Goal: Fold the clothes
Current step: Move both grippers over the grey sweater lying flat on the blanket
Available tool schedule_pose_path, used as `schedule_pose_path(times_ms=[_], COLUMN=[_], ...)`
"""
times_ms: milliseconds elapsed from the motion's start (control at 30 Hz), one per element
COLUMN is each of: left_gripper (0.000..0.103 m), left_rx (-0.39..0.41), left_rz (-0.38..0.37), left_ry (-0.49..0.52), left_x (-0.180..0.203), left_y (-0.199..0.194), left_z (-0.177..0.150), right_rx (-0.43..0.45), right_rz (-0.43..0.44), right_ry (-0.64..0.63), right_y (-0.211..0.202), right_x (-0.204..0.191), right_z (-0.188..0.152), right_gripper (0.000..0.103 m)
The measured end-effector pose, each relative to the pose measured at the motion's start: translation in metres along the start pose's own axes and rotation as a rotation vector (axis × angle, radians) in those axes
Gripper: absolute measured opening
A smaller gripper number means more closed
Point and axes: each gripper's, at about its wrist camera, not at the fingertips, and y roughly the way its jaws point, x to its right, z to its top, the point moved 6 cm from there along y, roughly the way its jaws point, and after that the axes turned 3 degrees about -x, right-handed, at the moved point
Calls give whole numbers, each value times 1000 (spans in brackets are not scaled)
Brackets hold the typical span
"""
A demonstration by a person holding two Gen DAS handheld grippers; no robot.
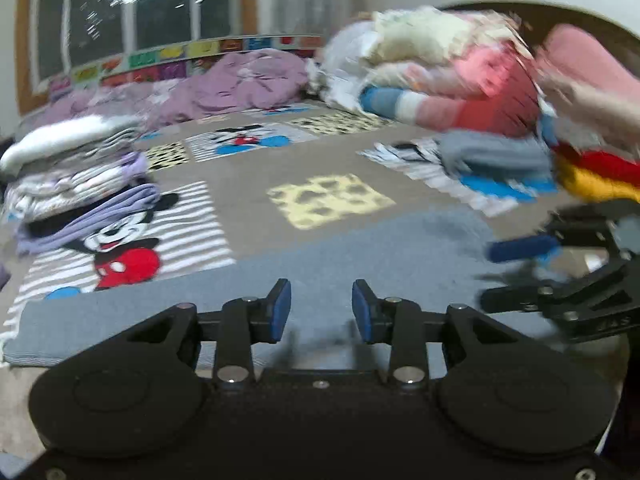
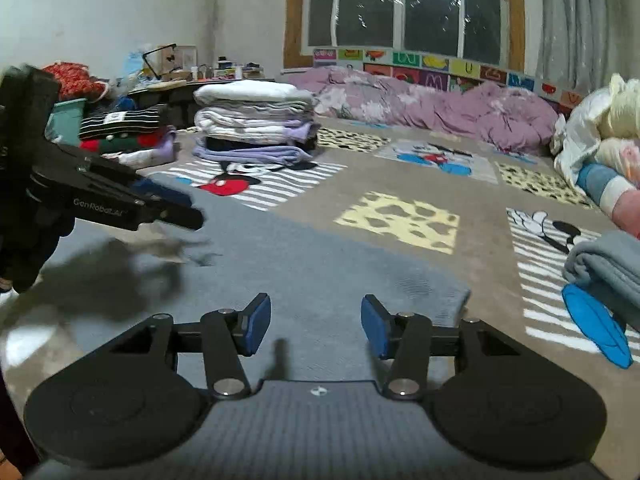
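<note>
A grey garment (image 1: 360,256) lies spread flat on the bed, seen as well in the right wrist view (image 2: 320,248). My left gripper (image 1: 321,309) hovers low over its near edge, blue pads a small gap apart with nothing between them. My right gripper (image 2: 316,325) stands open over the same garment's near right part, also with nothing between its pads. Each gripper shows in the other's view: the right gripper (image 1: 504,274) blurred over the garment's right end, the left gripper (image 2: 188,209) above its left end, casting a shadow.
A stack of folded clothes (image 2: 256,120) sits at the back left on the cartoon-print bedsheet (image 2: 400,220). A pile of unfolded clothes (image 1: 440,76) and a folded grey piece (image 2: 608,272) lie to the right. A purple duvet (image 2: 420,108) runs under the window.
</note>
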Motion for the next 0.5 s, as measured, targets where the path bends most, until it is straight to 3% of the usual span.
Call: schedule_pose_path(times_ms=[67,167,233,333,400,467,500], left_gripper=[22,22,22,22,22,34,36], left_rx=[-28,-72,10,75,19,-104,-76], left_rz=[22,119,143,109,82,114,116], left_ry=[62,130,139,101,75,33,-30], left_x=[17,26,33,42,44,35,27], left_y=[9,19,-1,-18,-7,14,11], left_z=[-19,-34,-19,-14,-23,-45,-48], right_rx=[-12,-80,-112,-60,-72,-104,-111], right_rz=[4,-23,-38,-41,-42,-42,-44], right_ry=[-39,-85,-74,-67,-63,-87,-96], right_y=[2,15,20,-3,-12,-15,-16], right_x=[-15,-26,-27,-35,-41,-49,-50], right_z=[-5,-20,-26,-19,-29,-40,-44], right_gripper=[50,49,49,49,49,49,49])
